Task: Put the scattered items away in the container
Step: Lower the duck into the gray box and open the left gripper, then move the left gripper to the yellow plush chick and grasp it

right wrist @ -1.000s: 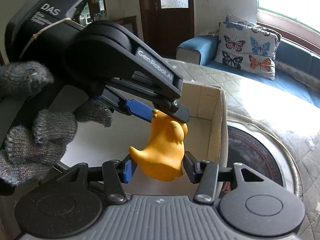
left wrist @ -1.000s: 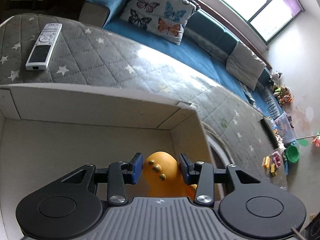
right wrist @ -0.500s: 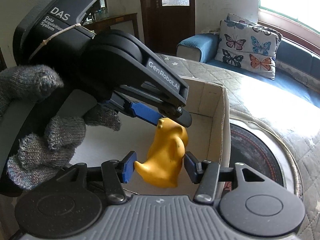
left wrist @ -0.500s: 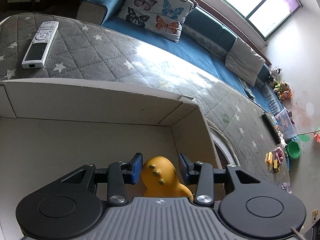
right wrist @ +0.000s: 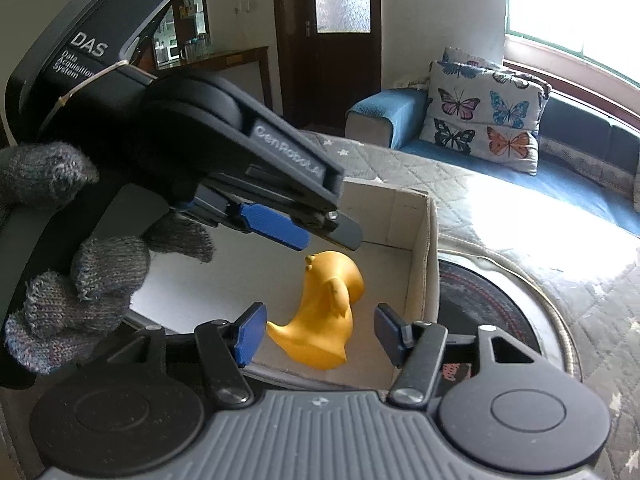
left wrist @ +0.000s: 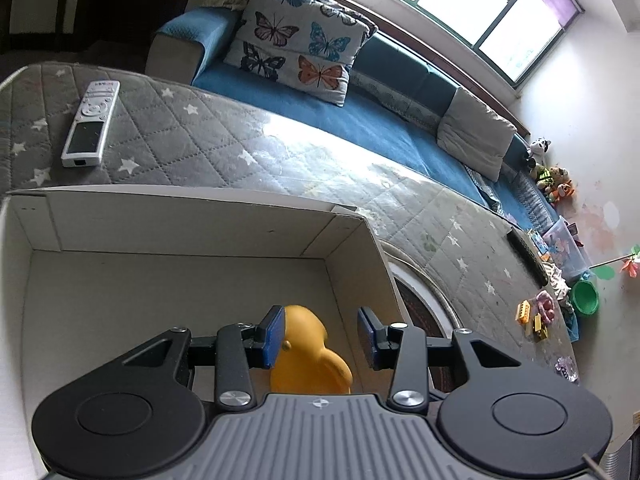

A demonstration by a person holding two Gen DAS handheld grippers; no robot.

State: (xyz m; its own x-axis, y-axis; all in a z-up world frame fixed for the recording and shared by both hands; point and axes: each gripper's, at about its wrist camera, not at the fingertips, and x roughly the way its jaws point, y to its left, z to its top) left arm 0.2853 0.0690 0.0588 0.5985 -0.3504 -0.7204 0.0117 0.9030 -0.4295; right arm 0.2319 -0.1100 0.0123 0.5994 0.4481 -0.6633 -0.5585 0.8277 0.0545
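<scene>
Jaws of right gripper (right wrist: 318, 334) opening, clear of yellow duck (right wrist: 324, 316); left gripper (left wrist: 322, 336) released, hiding duck's base in box (left wrist: 200, 220).

A long blue sofa (left wrist: 360, 120) runs diagonally across the upper middle of the left wrist frame, with a butterfly-print cushion (left wrist: 296, 52) and a plain grey cushion (left wrist: 472, 136) on it. Above it, a bright green-framed window (left wrist: 480, 8) throws a sunlit patch on the grey quilted star-patterned cover (left wrist: 192, 136). In the right wrist frame, a dark wooden door with a frosted pane (right wrist: 340, 36) stands at upper centre beside a pale wall (right wrist: 440, 12).
</scene>
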